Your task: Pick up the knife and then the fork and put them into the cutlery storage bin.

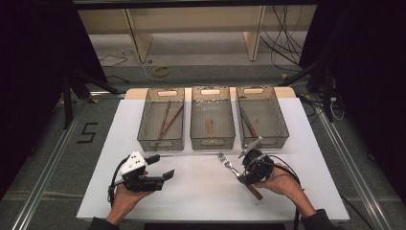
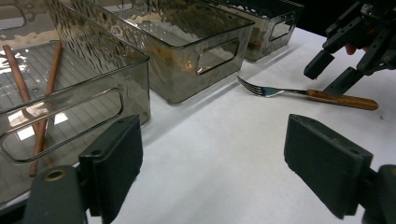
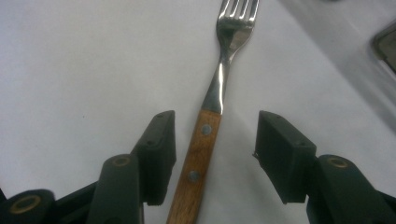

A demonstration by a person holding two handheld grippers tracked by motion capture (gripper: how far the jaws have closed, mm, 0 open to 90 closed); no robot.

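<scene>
A single black numeral "5" is marked on the grey floor, well to the left of the left gripper's jaws, beyond the table edge.

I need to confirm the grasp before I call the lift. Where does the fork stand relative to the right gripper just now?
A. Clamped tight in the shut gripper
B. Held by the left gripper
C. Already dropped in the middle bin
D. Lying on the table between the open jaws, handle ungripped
D: in the right gripper view the fork lies flat on the white table, its wooden handle between the spread jaws of the right gripper, with gaps on both sides.
</scene>
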